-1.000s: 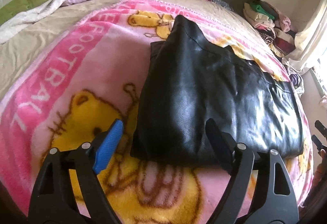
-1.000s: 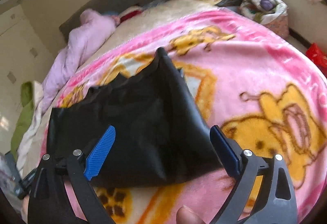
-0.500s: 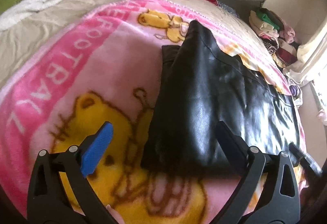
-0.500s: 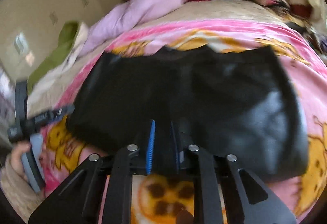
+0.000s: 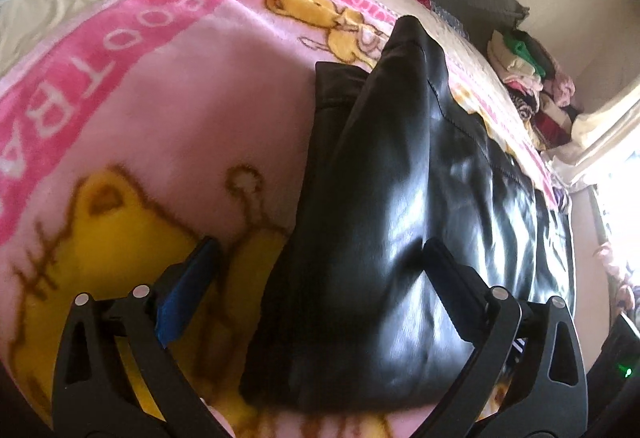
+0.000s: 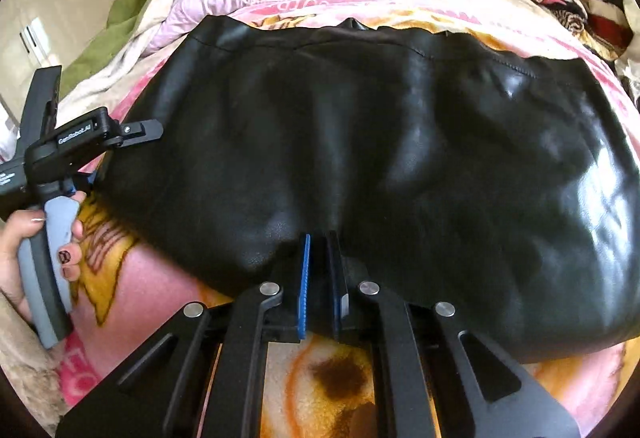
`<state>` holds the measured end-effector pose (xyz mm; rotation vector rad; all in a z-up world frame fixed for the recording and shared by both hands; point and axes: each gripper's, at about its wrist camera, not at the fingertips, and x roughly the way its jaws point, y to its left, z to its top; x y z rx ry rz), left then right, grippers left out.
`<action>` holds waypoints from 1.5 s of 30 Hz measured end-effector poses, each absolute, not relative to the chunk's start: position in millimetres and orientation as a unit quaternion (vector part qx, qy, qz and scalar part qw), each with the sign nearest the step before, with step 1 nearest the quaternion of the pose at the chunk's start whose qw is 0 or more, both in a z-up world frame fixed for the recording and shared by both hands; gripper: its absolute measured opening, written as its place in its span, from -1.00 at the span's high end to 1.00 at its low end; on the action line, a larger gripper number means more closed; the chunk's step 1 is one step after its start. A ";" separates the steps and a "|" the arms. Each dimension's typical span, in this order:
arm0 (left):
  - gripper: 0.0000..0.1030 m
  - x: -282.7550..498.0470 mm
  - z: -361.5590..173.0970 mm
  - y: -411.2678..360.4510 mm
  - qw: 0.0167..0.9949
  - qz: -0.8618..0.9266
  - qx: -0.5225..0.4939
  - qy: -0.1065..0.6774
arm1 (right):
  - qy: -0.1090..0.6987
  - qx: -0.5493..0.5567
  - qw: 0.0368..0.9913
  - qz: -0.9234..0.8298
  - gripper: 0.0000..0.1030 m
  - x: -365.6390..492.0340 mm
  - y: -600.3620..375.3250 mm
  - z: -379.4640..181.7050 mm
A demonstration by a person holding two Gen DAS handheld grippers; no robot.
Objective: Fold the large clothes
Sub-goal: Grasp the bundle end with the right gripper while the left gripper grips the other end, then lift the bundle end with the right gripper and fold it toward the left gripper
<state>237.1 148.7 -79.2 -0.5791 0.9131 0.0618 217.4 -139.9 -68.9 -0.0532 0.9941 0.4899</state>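
Black leather garment (image 6: 360, 158) lying flat on the pink cartoon blanket (image 5: 160, 118) on the bed, looks already doubled over once, so partway there. Right gripper (image 6: 320, 278) pinched tight on the near edge, around the middle. Left gripper (image 5: 316, 270) spread wide over the left end of the same edge, one finger (image 5: 444, 270) above the leather, the other (image 5: 188, 290) out over the blanket, nothing clamped yet. Still to do, probably: grab with the left, then carry the near edge over for another fold.
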 end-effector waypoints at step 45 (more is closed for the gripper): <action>0.65 230.3 8.8 102.3 0.902 -0.034 -0.259 0.344 | 0.515 0.066 0.813 0.265 0.84 234.8 -165.7 -71.8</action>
